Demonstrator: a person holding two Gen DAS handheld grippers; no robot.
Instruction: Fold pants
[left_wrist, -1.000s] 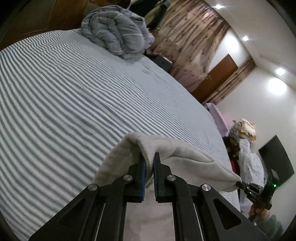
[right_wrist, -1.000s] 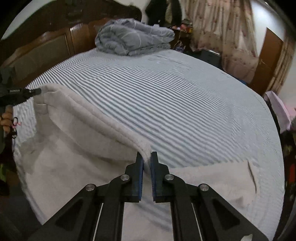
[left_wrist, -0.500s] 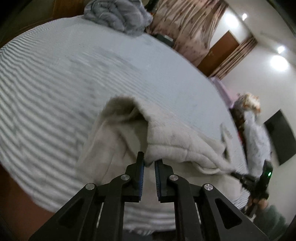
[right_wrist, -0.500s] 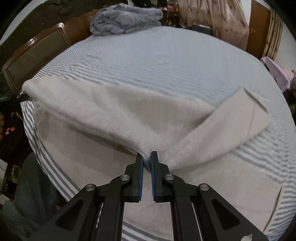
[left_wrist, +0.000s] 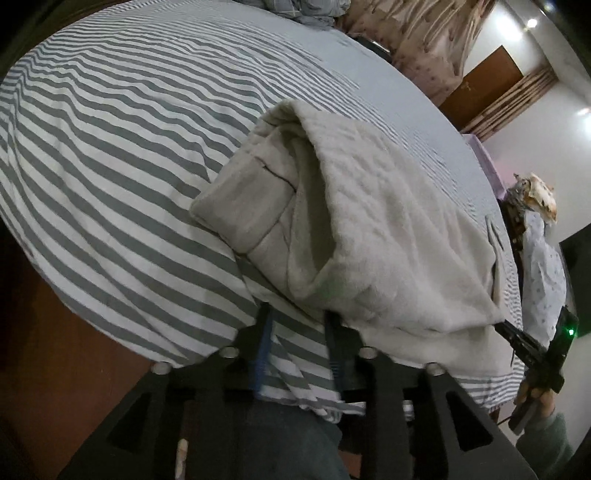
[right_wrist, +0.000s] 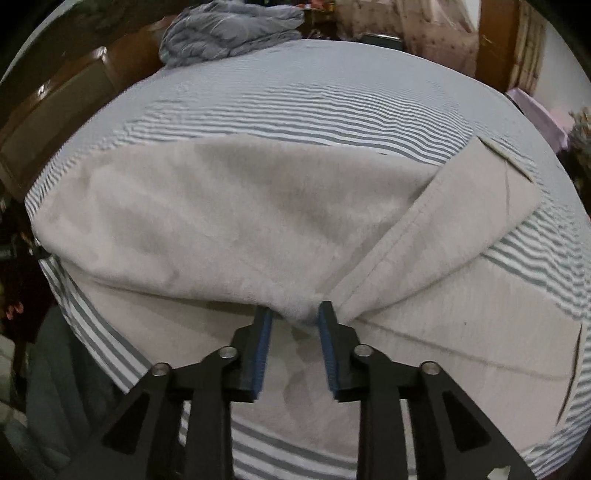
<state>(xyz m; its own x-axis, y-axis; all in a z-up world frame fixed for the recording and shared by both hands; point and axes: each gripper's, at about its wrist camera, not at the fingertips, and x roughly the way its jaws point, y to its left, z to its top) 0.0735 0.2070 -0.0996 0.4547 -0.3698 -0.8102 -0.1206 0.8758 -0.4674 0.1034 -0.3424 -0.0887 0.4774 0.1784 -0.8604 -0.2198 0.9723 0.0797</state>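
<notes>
The cream fleece pants (right_wrist: 236, 221) lie folded over on the striped bed (right_wrist: 332, 99), near its front edge; they also show in the left wrist view (left_wrist: 388, 229). My left gripper (left_wrist: 299, 321) is open, its jaws just off the near corner of the folded layer. My right gripper (right_wrist: 295, 314) is open, with the fold's edge lying between its fingertips. One leg end (right_wrist: 491, 177) points to the right. The right gripper also shows in the left wrist view (left_wrist: 517, 339) at the fold's far corner.
A rolled grey duvet (right_wrist: 229, 29) sits at the head of the bed by the wooden headboard (right_wrist: 55, 107). Curtains (right_wrist: 417, 29) and a wooden door (left_wrist: 484, 85) stand beyond. A rack with clothes (left_wrist: 535, 221) is to the right.
Both grippers brought the lifted pants edge back toward the bed's front edge, laid it down as a fold, and then opened, letting go of the fabric.
</notes>
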